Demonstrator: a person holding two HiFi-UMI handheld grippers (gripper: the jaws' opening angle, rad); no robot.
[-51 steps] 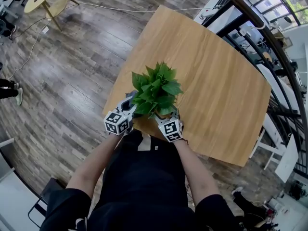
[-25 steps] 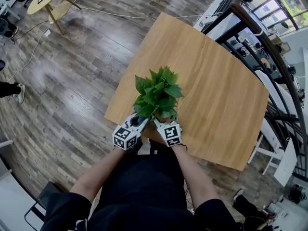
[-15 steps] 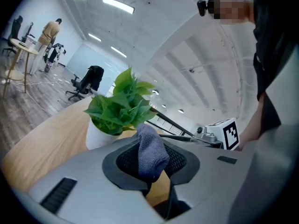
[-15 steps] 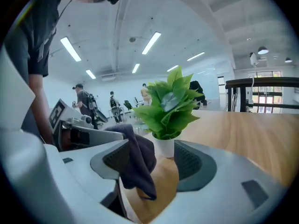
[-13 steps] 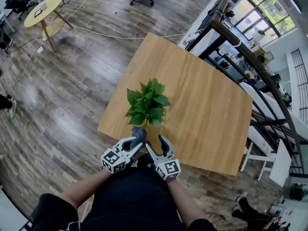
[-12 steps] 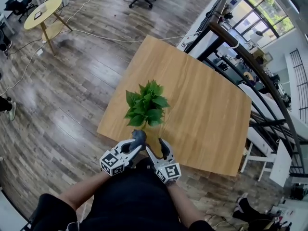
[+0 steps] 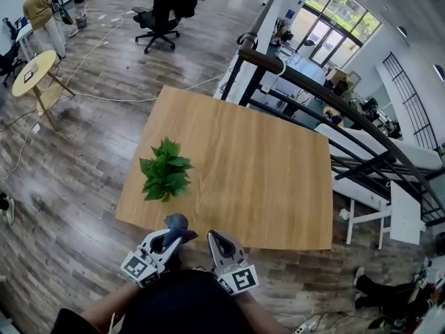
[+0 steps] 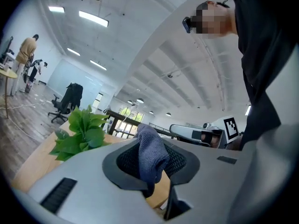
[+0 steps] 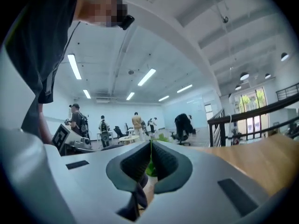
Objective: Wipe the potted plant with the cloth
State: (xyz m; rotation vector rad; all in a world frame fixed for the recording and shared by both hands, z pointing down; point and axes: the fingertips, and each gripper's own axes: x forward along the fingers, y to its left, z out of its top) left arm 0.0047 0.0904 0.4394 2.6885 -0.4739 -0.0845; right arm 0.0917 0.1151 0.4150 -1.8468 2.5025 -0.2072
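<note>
The potted plant (image 7: 165, 179), a small bush of green leaves, stands near the left front corner of the wooden table (image 7: 264, 179). My left gripper (image 7: 169, 236) is shut on a grey-blue cloth (image 7: 176, 223), held off the table's near edge and short of the plant. In the left gripper view the cloth (image 8: 150, 157) bulges up between the pads, with the plant (image 8: 79, 134) ahead on the left. My right gripper (image 7: 217, 243) hangs beside the left one, jaws shut with nothing between them. The right gripper view shows its pads (image 9: 164, 161) pressed together.
A dark stair railing (image 7: 334, 103) runs along the table's far and right sides. A black office chair (image 7: 156, 16) and a small round table (image 7: 35, 72) stand on the wood floor at the back left. Several people stand far off in the hall.
Both grippers have drawn back from the plant towards the person's body and risen, past the table's near edge. The right gripper's jaws have closed. The cloth stays in the left gripper.
</note>
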